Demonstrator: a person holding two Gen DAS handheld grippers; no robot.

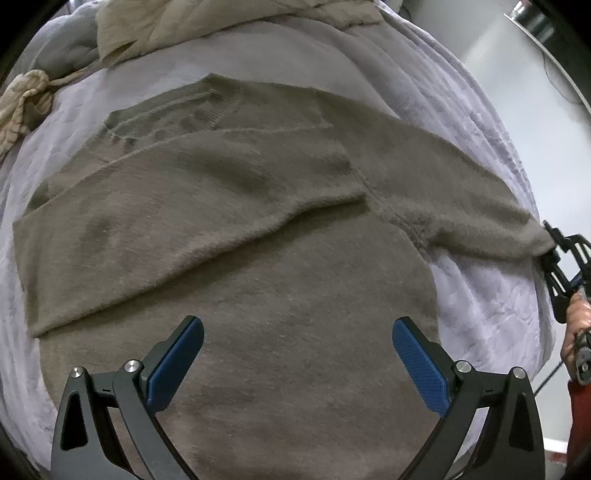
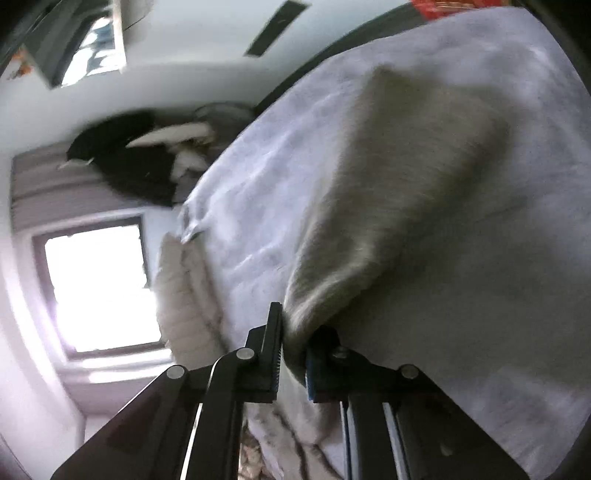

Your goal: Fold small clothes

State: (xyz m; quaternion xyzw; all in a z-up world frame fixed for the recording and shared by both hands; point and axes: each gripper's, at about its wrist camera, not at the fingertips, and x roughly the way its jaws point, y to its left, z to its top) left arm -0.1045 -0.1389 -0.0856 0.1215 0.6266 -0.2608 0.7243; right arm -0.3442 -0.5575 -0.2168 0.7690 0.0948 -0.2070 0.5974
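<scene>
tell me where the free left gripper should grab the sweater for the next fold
Probably the bottom hem, nearest the left gripper, coming from that near edge. The sweater lies flat on the sheet, one sleeve already folded across. The right gripper pinches the other cuff.

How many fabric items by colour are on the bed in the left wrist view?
Taupe: 1, the sweater, its sleeve end held by the right gripper
Cream: 2, the cloth at the top and the bundle at the left
Lavender: 1, the sheet
Grey: 1, the bedding at the top left
Total: 5
</scene>
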